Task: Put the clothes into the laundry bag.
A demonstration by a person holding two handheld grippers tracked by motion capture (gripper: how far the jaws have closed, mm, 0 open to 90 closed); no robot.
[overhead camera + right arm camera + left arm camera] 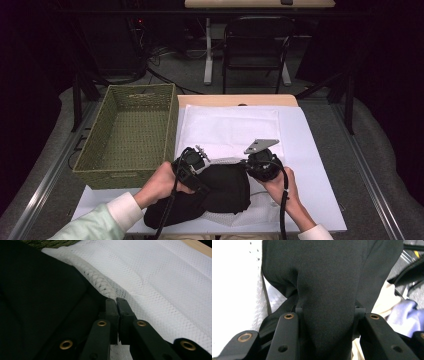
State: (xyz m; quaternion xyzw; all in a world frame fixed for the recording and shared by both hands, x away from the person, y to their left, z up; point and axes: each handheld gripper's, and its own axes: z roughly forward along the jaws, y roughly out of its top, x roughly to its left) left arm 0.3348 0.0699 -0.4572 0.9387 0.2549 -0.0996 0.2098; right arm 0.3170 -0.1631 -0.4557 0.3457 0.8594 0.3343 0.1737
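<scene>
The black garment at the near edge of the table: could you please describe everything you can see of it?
The black garment is a matte, smooth-looking dark fabric, bunched in a loose heap at the near edge of the table, partly on and partly tucked into a white mesh laundry bag. A thick fold of it stands between the jaws of the left gripper, which pinch it. The right gripper, jaws shut, sits at the garment's edge where the mesh rim meets it. No print, seams or labels can be made out.

black garment point(220, 192) | bunched, soft folds | near table edge | partly on white mesh bag point(230, 127)
</scene>
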